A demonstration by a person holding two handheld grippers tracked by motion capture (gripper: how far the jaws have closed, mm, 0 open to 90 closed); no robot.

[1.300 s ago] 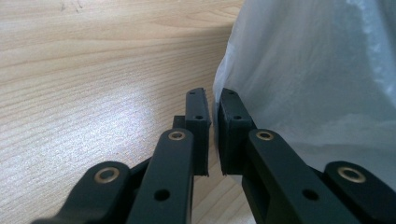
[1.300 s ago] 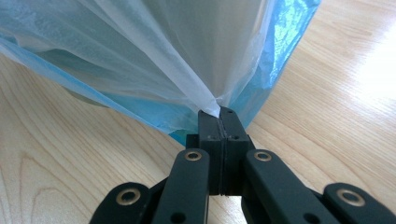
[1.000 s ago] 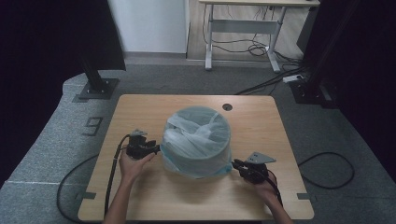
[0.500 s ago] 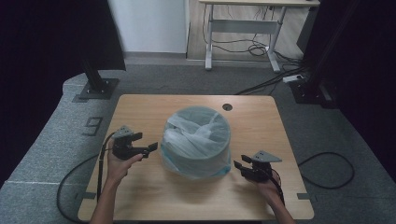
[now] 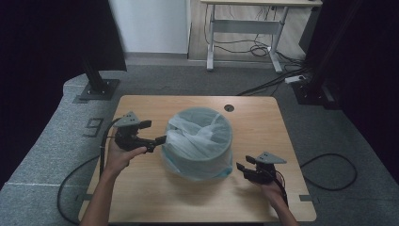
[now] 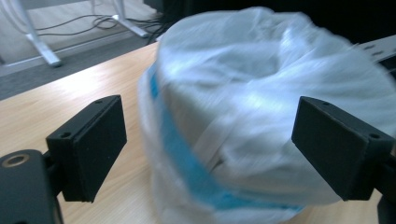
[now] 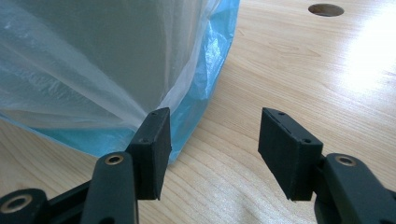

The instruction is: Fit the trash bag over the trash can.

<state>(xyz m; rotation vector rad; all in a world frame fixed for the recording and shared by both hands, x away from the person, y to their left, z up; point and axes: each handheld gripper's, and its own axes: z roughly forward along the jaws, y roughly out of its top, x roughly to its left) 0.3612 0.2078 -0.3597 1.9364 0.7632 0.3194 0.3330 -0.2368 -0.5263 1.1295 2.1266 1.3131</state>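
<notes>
A round grey bin (image 5: pixel 200 141) stands in the middle of the wooden table (image 5: pixel 263 117), lined with a pale blue-white plastic bag (image 6: pixel 261 121) that drapes over its rim and down its sides. My left gripper (image 5: pixel 159 140) is raised at the bin's left side, open, its jaws wide with the bagged bin (image 6: pixel 243 93) close in front of them. My right gripper (image 5: pixel 241 168) rests low on the table at the bin's lower right, open, with its left jaw beside the bag's bottom hem (image 7: pixel 196 107) and nothing between the jaws.
A round cable hole (image 5: pixel 229 108) sits in the table behind the bin (image 7: pixel 325 9). Cables trail from both grippers off the table's front corners. A desk frame (image 5: pixel 244 28) and floor cables lie beyond the far edge.
My left gripper has swung out from the bin's side, then risen back toward its rim. The right gripper has drawn back from the bin toward the front right.
</notes>
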